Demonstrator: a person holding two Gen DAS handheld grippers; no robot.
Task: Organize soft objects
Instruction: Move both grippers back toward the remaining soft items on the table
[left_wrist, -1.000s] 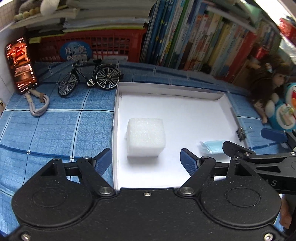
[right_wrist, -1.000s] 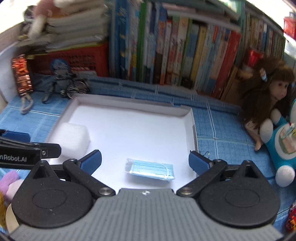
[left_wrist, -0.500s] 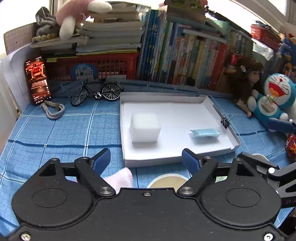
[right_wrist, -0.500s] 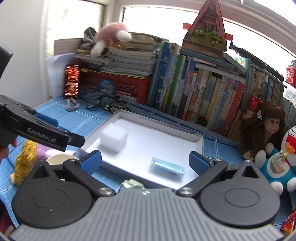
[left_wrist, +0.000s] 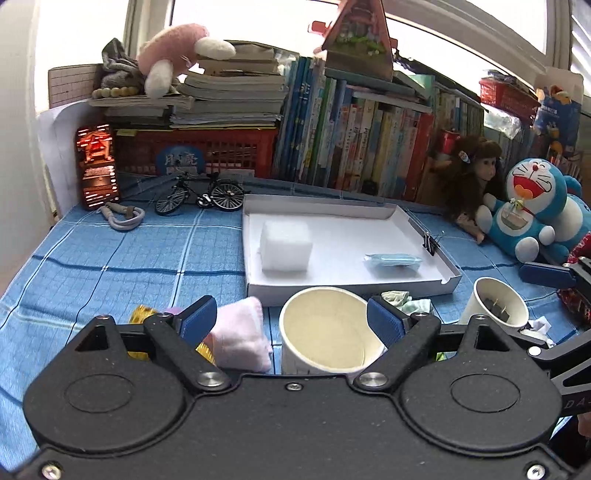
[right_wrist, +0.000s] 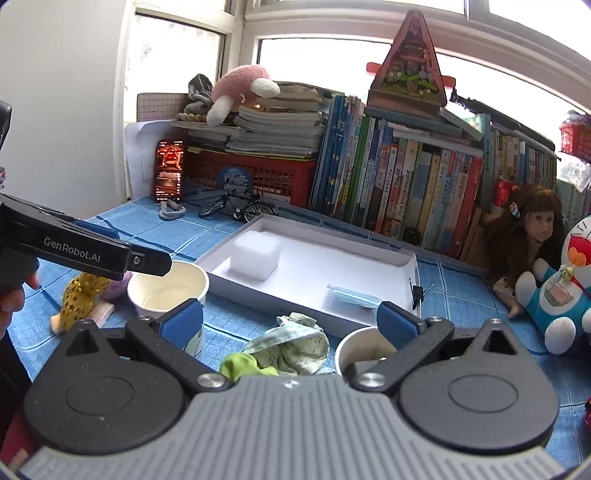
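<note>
My left gripper (left_wrist: 291, 319) has just been opening, wide and empty; a paper cup (left_wrist: 325, 332) stands between its fingers, a pink sock (left_wrist: 240, 338) by the left one. My right gripper (right_wrist: 290, 321) gapes empty above a green cloth (right_wrist: 291, 349). Ahead, the white tray (left_wrist: 347, 286) holds a foam block (left_wrist: 285, 245) and a face mask (left_wrist: 393, 260).

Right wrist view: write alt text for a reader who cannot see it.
The open, empty right gripper hangs over a crumpled green cloth on a blue checked tablecloth, between two paper cups. Behind it, a white tray holds a white foam block and a blue face mask.
</note>
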